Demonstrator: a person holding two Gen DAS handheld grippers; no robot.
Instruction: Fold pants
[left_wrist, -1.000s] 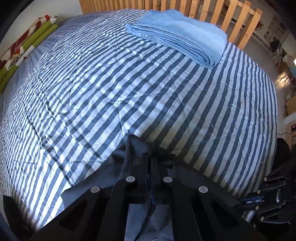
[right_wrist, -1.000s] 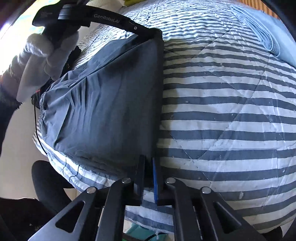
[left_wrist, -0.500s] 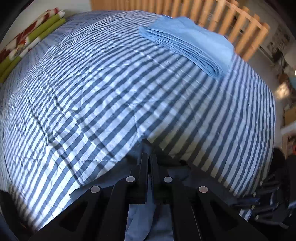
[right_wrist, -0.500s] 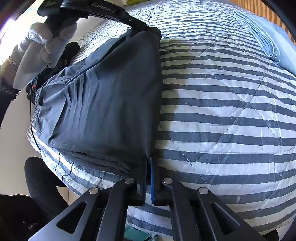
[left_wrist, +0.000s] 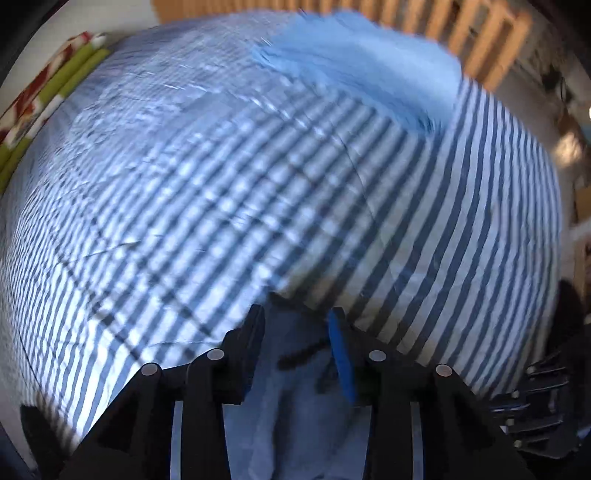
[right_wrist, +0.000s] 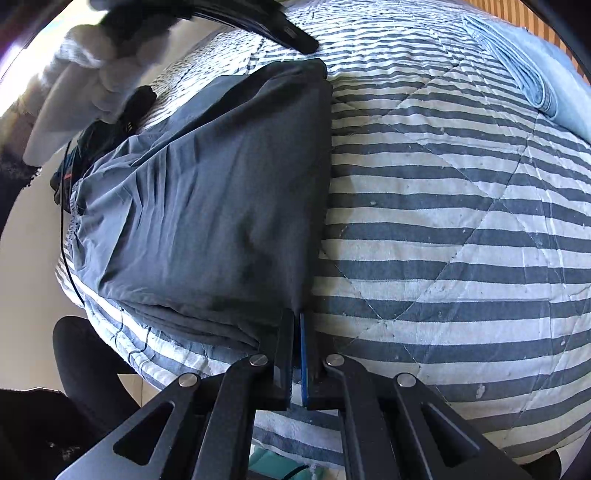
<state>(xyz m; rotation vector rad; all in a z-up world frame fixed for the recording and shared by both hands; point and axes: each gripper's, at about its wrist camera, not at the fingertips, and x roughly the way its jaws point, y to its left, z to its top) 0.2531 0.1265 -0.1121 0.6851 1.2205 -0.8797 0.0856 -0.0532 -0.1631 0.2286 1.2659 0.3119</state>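
Observation:
The dark grey pants (right_wrist: 214, 206) lie folded on the striped quilt (right_wrist: 443, 221) near the bed's edge. My right gripper (right_wrist: 296, 319) is shut on their near corner, low against the quilt. In the right wrist view my left gripper (right_wrist: 301, 43) hovers just above the far corner, held by a white-gloved hand (right_wrist: 74, 74), and no cloth is in it. The left wrist view is blurred: there the left gripper (left_wrist: 295, 326) is open, with grey pants cloth (left_wrist: 295, 391) lying below its spread fingers.
A folded light blue garment (left_wrist: 362, 62) rests at the far side of the bed, also in the right wrist view (right_wrist: 535, 66). Wooden slats (left_wrist: 480, 37) stand behind it. A green and red roll (left_wrist: 48, 96) lies far left. A person's dark leg (right_wrist: 85, 354) stands beside the bed.
My left gripper has opened, let go of the pants' far corner and lifted off it. The pants now lie flatter on the quilt. The right gripper stays clamped on its corner.

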